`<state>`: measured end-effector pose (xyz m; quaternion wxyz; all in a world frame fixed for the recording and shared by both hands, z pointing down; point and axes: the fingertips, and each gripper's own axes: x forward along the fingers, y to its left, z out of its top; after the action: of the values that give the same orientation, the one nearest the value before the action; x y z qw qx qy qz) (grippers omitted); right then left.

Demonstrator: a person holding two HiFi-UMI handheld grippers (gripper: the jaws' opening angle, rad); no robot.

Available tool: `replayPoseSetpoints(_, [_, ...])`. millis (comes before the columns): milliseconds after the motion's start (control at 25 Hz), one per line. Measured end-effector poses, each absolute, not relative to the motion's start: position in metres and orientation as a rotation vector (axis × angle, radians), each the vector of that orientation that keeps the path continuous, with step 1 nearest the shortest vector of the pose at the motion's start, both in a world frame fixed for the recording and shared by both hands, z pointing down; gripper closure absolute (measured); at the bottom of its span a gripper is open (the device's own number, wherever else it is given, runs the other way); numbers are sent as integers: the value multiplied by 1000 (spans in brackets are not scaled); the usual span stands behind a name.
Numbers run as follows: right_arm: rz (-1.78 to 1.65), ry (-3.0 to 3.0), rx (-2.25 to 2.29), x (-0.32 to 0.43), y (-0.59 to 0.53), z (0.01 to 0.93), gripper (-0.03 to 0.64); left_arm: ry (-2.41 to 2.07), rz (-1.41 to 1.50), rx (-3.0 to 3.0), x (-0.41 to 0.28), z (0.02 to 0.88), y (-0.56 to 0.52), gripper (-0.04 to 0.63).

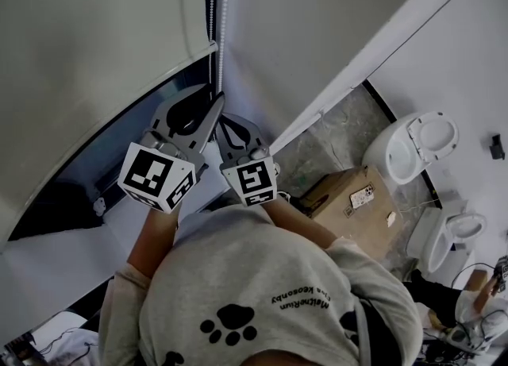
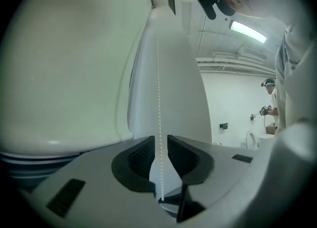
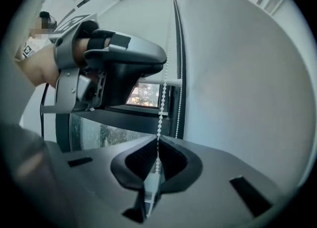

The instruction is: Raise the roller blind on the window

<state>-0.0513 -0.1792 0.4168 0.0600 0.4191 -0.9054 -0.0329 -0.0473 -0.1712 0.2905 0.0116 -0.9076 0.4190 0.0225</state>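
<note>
The white bead chain (image 2: 158, 88) hung beside the roller blind (image 1: 87, 47), which covered the top of the window (image 3: 99, 130). The right gripper (image 3: 157, 149) pinched the chain tight. Higher up, the left gripper (image 2: 159, 145) had its jaws a little apart around the chain, not squeezing it.

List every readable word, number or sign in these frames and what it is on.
Grey shirt: paw-print logo; two upside-down printed lines, too small to read.
Cardboard box: a label, too small to read.
Left cube and right cube: square marker patterns, no words.
</note>
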Motion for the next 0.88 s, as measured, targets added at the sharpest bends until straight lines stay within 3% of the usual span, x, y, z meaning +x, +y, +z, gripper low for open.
replayPoseSetpoints(640, [-116,-2735,1259,-55,-181,419,603,1215,65,-2789,-41,231,-186,526])
replayPoseSetpoints(880, [-126,-2732,1259,-54,-181,417,603,1153,3,-2816,-35,229,-187,584])
